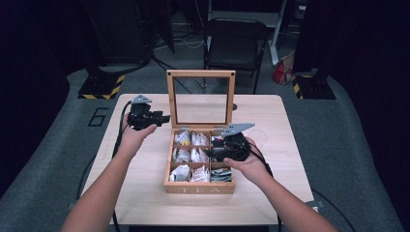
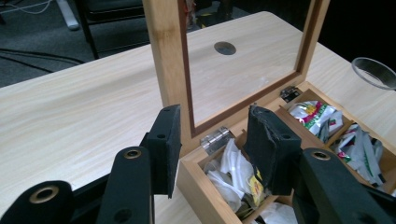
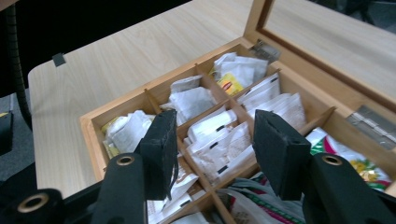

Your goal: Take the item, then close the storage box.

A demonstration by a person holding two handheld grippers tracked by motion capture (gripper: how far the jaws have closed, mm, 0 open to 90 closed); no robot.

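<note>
A wooden tea box (image 1: 199,187) marked TEA stands mid-table, its glass-paned lid (image 1: 170,96) upright. Its compartments hold several paper tea bags (image 1: 192,155). My left gripper (image 1: 164,117) hovers at the lid's left post, jaws open. In the left gripper view the lid frame (image 2: 163,42) rises just beyond the left gripper (image 2: 212,116), with no pad pressing on it. My right gripper (image 1: 210,153) reaches over the box's right side. In the right gripper view the right gripper (image 3: 212,126) stands open above white tea bags (image 3: 219,135) in the middle compartments, touching none.
The light wooden table (image 1: 145,169) has bare room left and right of the box. A clear glass rim (image 2: 376,72) sits on the table beyond the box's right side. A cable hole (image 2: 224,47) lies behind the lid. A dark chair (image 1: 234,46) stands past the far edge.
</note>
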